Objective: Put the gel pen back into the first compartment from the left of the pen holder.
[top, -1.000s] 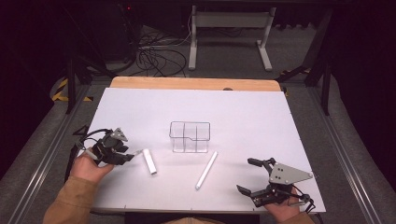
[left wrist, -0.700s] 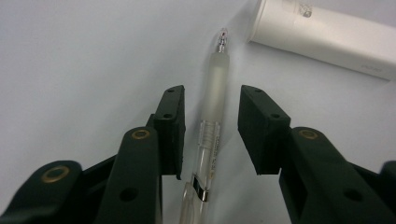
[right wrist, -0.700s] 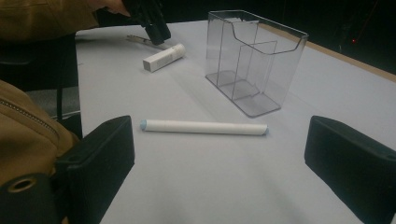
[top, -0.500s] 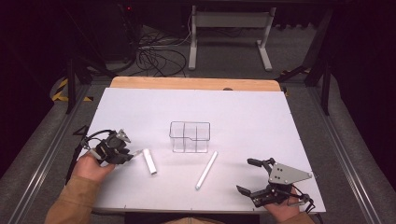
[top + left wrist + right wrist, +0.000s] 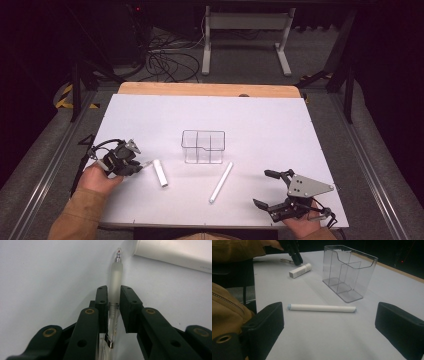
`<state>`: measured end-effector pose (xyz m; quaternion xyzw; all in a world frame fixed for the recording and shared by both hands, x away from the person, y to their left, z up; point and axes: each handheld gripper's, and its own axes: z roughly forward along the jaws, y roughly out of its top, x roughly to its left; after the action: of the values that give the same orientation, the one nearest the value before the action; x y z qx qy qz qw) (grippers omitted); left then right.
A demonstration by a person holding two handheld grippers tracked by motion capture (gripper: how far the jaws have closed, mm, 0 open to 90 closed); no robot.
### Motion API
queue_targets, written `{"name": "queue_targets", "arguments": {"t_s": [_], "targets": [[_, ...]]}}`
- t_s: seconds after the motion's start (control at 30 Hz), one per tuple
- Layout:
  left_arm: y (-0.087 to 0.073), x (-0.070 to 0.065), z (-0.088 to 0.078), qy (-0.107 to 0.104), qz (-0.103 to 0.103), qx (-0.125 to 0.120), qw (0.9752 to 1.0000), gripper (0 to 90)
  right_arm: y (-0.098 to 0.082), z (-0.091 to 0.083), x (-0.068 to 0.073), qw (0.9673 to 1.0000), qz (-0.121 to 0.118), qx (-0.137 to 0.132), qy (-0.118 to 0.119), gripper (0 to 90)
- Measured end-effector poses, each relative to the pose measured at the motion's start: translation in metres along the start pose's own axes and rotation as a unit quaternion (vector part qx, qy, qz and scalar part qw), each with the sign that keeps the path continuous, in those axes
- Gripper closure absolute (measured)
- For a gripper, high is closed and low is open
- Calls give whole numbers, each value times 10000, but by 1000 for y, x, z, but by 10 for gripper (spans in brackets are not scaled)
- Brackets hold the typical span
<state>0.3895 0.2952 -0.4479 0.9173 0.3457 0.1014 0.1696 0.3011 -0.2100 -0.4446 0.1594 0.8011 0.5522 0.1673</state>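
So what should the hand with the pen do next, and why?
Probably lift it gently. The left gripper has just been closing, and its jaws now flank the clear pen lying on the table, close beside the short white tube.

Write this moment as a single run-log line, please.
left claw: jaws just closing around pen on table | right claw: open, holding nothing | clear organizer: upright

Overhead fwd-down; two jaw cams (share table [image 5: 300, 130]).
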Motion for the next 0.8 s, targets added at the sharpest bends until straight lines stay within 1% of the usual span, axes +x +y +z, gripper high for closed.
{"name": "queue_targets", "arguments": {"t_s": [0.07,0.13,0.17,0.3,0.47,0.5,0.63,0.8], "targets": [[0,0,1,11,12,43,10000,767,0,0,0,10000,7,-1,0,94],[1,1,2,-37,29,48,10000,767,0,0,0,10000,6,-6,-1,93],[0,2,2,-30,34,36,10000,768,0,0,0,10000,11,-9,1,93],[0,4,2,-128,35,16,9999,770,0,0,0,10000,8,-8,6,93],[0,5,2,-163,81,4,9998,774,0,0,0,10000,10,-15,3,93],[-1,4,2,-156,83,14,9998,775,0,0,0,10000,14,-20,8,93],[1,2,2,-99,211,48,9997,783,0,0,0,10000,13,-15,8,93],[3,-1,2,66,312,101,9994,793,0,0,0,10000,15,-12,9,93]]}}
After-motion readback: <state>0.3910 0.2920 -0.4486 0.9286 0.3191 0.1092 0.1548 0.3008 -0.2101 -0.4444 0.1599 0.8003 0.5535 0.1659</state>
